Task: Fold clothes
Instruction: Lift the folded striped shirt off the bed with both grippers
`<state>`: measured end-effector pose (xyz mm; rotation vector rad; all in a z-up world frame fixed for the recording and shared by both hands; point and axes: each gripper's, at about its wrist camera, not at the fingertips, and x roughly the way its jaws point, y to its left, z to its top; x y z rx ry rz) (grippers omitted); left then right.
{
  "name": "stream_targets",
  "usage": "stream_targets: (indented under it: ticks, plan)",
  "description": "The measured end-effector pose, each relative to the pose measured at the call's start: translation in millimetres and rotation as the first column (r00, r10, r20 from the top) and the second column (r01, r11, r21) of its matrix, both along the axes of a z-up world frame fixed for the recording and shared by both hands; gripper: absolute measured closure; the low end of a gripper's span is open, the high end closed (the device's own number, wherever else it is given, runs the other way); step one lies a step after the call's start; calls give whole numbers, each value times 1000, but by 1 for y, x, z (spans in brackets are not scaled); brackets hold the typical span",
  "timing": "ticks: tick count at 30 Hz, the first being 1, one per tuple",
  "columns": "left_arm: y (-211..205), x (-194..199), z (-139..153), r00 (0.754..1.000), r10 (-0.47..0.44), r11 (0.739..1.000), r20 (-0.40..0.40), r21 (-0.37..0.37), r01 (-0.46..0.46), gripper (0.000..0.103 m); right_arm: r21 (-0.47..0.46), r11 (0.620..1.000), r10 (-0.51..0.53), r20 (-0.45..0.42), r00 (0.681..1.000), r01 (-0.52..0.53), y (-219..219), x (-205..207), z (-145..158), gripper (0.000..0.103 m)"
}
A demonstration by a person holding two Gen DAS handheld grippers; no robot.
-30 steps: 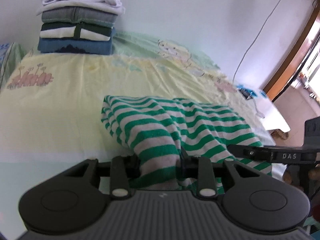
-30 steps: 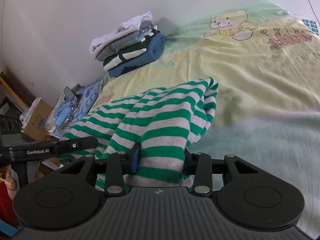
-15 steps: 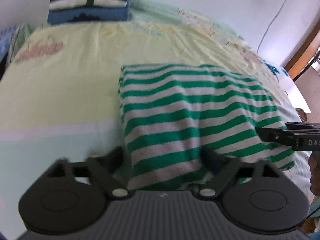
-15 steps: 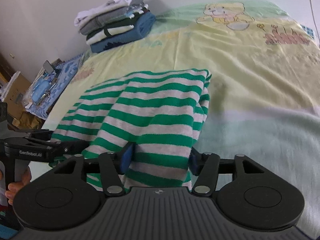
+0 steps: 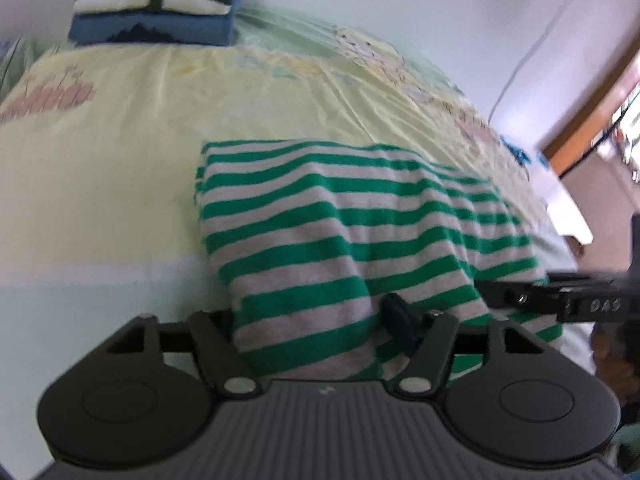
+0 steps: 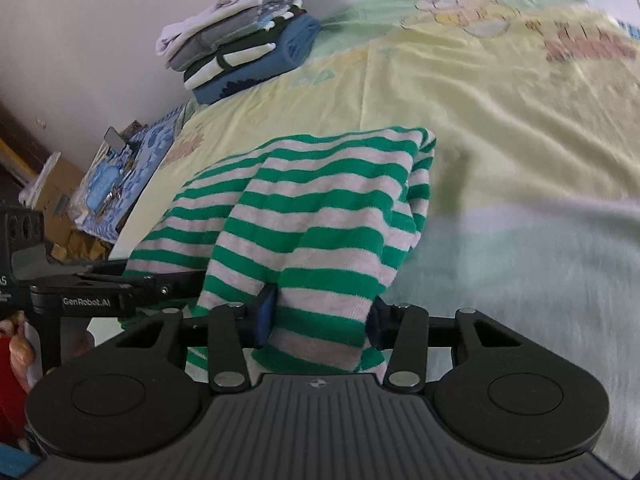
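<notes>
While both sets of jaws are closing, fabric of the one striped garment [image 5: 340, 240] is bunched between each pair. The left gripper [image 5: 320, 320] is clamped on the near hem at one side, the right gripper [image 6: 320, 320] on the other side. The garment is draped on the bed sheet [image 5: 120, 160], long axis across the near edge, stripes parallel to it, far fold toward the wall. One stack of folded clothes [image 6: 236, 40] is seen at the far corner, at least four items. Yellow-green cartoon sheet, white wall [image 5: 440, 0], clutter [image 6: 108, 172] beside the bed.
</notes>
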<state>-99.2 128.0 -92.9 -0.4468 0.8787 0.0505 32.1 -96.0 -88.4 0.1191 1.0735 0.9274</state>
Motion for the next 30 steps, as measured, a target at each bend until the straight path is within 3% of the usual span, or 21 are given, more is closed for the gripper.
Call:
stream_targets:
  ticks: [3,7,10,21,30]
  plan:
    - [-6,3,2,1000,0,1000,8,24,-1,46,3,1000,-5,12,1000,5,4,-1,1,48]
    - [-15,2,10,999,-5,997,39,75,2,60,7,1000,-3,29,1000,3,3,-4,7,60]
    - [-13,0,19,998,0,998,63,62,-4,67,40,999,5,55,998,-7,-1,-7,17,62]
    - [-9,-9,60,990,32,994,141,95,-46,69,147,988,18,129,991,-37,0,-8,45,63]
    - [19,3,106,984,60,977,168,193,-92,69,217,974,32,158,987,-66,39,11,71,63]
